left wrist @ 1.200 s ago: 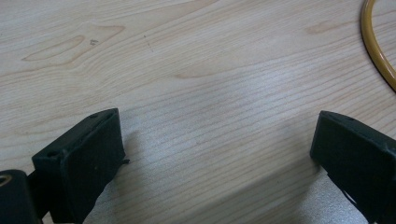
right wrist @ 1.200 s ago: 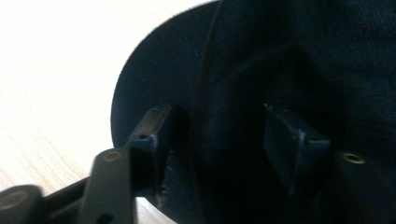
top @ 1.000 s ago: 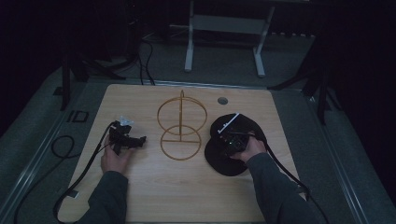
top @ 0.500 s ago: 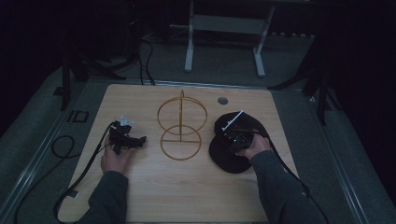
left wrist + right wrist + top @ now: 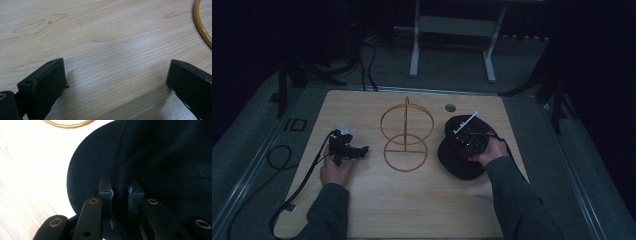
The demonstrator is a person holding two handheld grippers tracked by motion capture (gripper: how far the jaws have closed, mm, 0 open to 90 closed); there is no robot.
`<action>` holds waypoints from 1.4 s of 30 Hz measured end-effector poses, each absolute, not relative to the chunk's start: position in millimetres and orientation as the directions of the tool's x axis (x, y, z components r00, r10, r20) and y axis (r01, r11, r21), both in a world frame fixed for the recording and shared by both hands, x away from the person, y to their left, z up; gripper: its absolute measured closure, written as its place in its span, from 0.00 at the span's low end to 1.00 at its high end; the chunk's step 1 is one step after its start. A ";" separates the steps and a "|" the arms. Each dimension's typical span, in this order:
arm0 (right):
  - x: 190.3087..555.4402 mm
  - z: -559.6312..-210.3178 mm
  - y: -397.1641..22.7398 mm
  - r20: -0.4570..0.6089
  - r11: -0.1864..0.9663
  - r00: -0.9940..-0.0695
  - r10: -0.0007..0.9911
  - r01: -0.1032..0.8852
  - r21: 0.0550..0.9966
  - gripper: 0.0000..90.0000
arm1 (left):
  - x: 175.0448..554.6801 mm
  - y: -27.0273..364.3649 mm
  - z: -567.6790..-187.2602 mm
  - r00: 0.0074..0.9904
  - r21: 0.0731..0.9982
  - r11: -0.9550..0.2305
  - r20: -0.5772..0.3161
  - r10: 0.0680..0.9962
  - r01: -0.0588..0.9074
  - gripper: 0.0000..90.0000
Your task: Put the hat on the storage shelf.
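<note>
A black cap (image 5: 456, 165) lies at the right of the wooden table (image 5: 412, 210). My right gripper (image 5: 462, 140) is shut on it: in the right gripper view the jaws (image 5: 120, 188) pinch a fold of the cap's dark fabric (image 5: 162, 157) beside the brim. A golden wire stand (image 5: 406, 135) of two rings on a post rises at the table's middle. Left of it, my left gripper (image 5: 361, 150) rests low over the wood. In the left gripper view its jaws (image 5: 116, 72) stand wide open around bare wood, with the stand's base ring (image 5: 202, 27) at the upper right edge.
A small round grommet (image 5: 450, 107) is set in the table's far edge. A cable (image 5: 302, 185) trails from the left gripper off the table's left side. Beyond the table are a dark floor and a white frame (image 5: 452, 45).
The right gripper's jaws have closed on the cap and the hand has lifted slightly, drawing the cap's fabric up. The left hand has kept still.
</note>
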State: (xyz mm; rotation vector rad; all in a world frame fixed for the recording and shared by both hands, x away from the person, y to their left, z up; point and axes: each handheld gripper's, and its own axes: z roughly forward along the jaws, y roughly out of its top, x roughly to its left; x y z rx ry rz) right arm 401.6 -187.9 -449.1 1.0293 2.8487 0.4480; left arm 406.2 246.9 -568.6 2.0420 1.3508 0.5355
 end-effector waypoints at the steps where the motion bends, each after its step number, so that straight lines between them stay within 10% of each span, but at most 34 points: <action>1: 401.9 -447.2 -188.1 0.018 0.734 -0.772 0.635 0.611 0.297 0.87 | 406.2 246.9 -568.6 0.393 0.691 -0.280 -0.006 0.919 0.666 0.03; 42: 417.3 -378.3 -185.0 -0.049 0.769 -0.798 0.601 0.560 0.309 0.87 | 406.3 247.0 -568.4 0.394 0.689 -0.282 -0.006 0.919 0.667 0.03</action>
